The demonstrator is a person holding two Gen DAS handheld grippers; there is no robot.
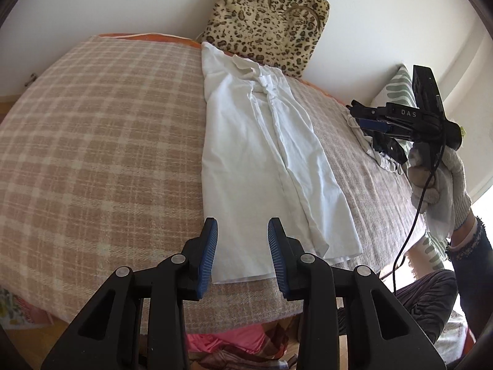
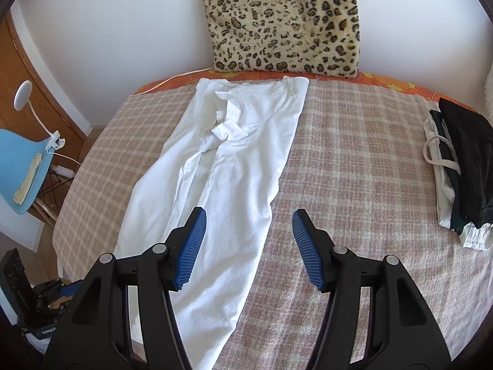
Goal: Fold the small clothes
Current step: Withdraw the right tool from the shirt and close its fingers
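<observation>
A white garment (image 1: pixel 262 154) (image 2: pixel 240 141), folded lengthwise into a long strip, lies flat on the plaid blanket (image 1: pixel 92 138) (image 2: pixel 354 160), its neckline at the far end. My left gripper (image 1: pixel 242 225) hovers over the garment's near hem, open, with nothing between its blue pads. A gloved hand (image 1: pixel 443 182) holds my right gripper (image 1: pixel 357 114) above the bed's right side. In the right wrist view the right gripper (image 2: pixel 249 215) stands open over the garment's right edge, holding nothing. The left gripper (image 2: pixel 61 289) shows low at the left.
A leopard-print cushion (image 1: pixel 268 18) (image 2: pixel 283 21) leans on the wall behind the bed. Folded dark and white clothes (image 2: pixel 456 166) are stacked at the right. A blue chair (image 2: pixel 18 166) and a wooden cabinet (image 2: pixel 18 71) stand left of the bed. A green-patterned pillow (image 1: pixel 397 89) lies at the far right.
</observation>
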